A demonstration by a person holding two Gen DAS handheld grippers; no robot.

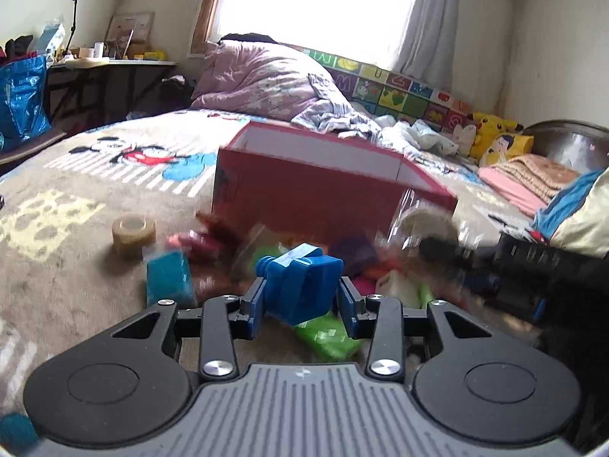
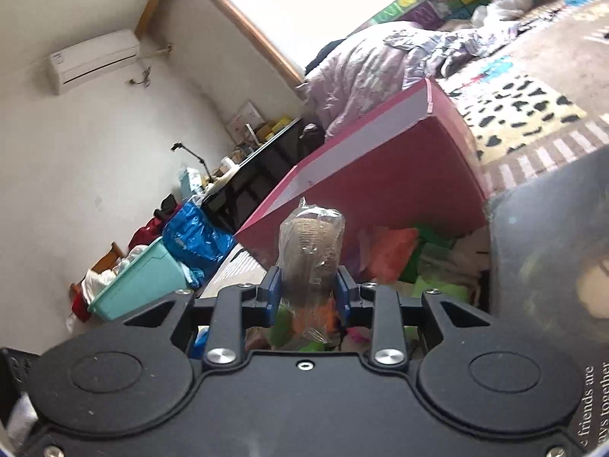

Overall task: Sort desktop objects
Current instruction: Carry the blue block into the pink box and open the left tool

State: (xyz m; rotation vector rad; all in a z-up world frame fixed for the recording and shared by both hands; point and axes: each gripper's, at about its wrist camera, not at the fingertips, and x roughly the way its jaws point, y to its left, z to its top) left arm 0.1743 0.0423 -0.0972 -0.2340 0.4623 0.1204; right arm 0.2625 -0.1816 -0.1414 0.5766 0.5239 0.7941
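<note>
On the left of the bed (image 1: 76,198), a roll of tape (image 1: 133,230) stands alone on the patterned blanket, apart from the heap of small things. Just right of it a teal block (image 1: 169,280) lies at the near left edge of the heap (image 1: 365,262), which spreads in a blur of red, purple, orange and green pieces along the foot of a pink box (image 1: 304,190). The box stands open-topped in the middle of the bed, its white inner wall showing.

The left tool (image 1: 300,295) is closed on a blue plastic piece (image 1: 302,285), one blue finger pressed to each side, and holds it clear above the heap. A green block (image 1: 327,337) lies on the blanket directly under it. To the right, a white piece (image 1: 397,289) sits among the clutter, and clear wrapping catches the light beside the box's right corner.

In the right wrist view the whole scene tilts. The right tool (image 2: 307,293) is clamped on a roll of twine in clear wrap (image 2: 310,251), gripped low on its sides so that the top stands up between the fingers in front of the pink box (image 2: 380,167). Below and to the right, orange and green scraps (image 2: 396,251) lie against the box's base. A dark, shiny sheet (image 2: 552,266) with printed words fills the right edge.
</note>
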